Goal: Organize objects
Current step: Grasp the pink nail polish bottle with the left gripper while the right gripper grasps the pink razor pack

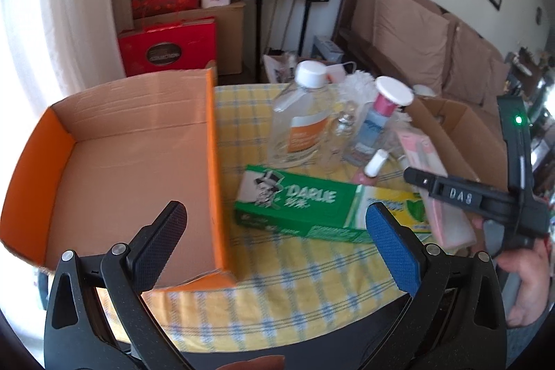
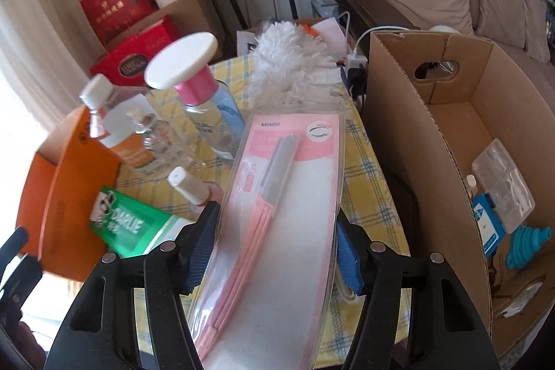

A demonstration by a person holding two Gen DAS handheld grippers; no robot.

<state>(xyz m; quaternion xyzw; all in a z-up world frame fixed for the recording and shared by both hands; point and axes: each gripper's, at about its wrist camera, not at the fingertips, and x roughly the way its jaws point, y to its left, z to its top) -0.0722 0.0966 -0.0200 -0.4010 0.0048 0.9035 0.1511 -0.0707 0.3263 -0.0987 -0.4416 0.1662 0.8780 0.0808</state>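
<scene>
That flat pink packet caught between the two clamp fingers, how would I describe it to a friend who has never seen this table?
On the yellow checked tablecloth, between the orange box and the brown cardboard box, the right gripper grips a long flat blister pack. It is pink and white, marked MINISO, with pink eyebrow razors inside; its neighbours are bottles and a green toothpaste box.

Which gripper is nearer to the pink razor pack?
Right. The right gripper has the pink razor pack between its pads. The left gripper hovers open over the orange box edge and the toothpaste box, beside the pack.
</scene>
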